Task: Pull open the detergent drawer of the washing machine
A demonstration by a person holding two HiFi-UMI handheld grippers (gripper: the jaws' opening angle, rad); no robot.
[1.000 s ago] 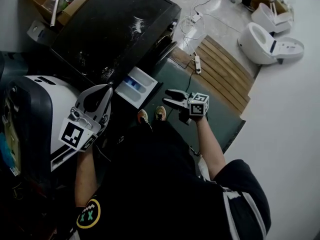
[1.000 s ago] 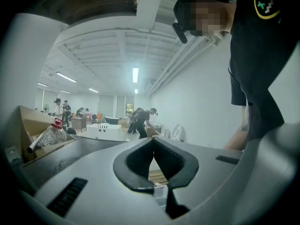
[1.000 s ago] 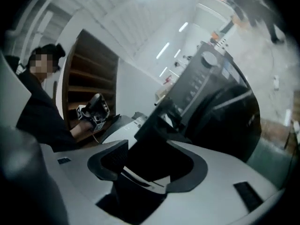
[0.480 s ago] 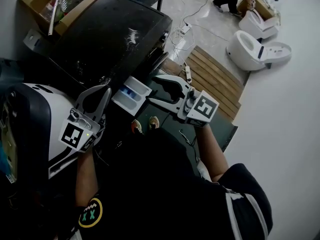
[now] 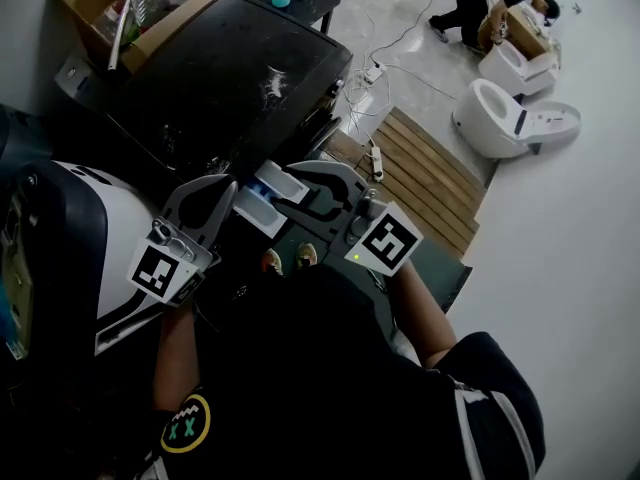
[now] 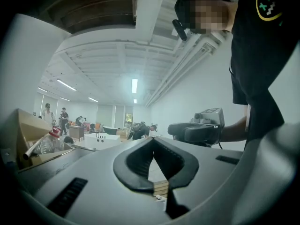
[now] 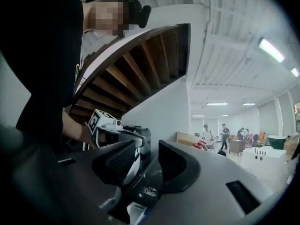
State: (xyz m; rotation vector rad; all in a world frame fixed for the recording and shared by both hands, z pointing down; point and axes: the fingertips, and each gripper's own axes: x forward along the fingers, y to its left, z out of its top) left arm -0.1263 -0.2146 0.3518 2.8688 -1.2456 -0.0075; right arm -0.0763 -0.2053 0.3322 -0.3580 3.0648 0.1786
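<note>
1. My left gripper [image 5: 226,190] has its jaws shut, tips touching, with nothing between them. The pads are dark and ribbed, and the arms are smooth grey plastic.
2. My right gripper [image 5: 285,186] has its jaws apart and holds nothing. They have just been closing a bit.
3. The detergent drawer [image 5: 262,196] sticks out of the front of the washing machine [image 5: 230,78]. It is a small white plastic box with a blue part inside.
4. The right gripper hangs just over the drawer. The left one is just beside it.
5. The machine's top is flat, black and shiny, with white dusty specks.
</note>
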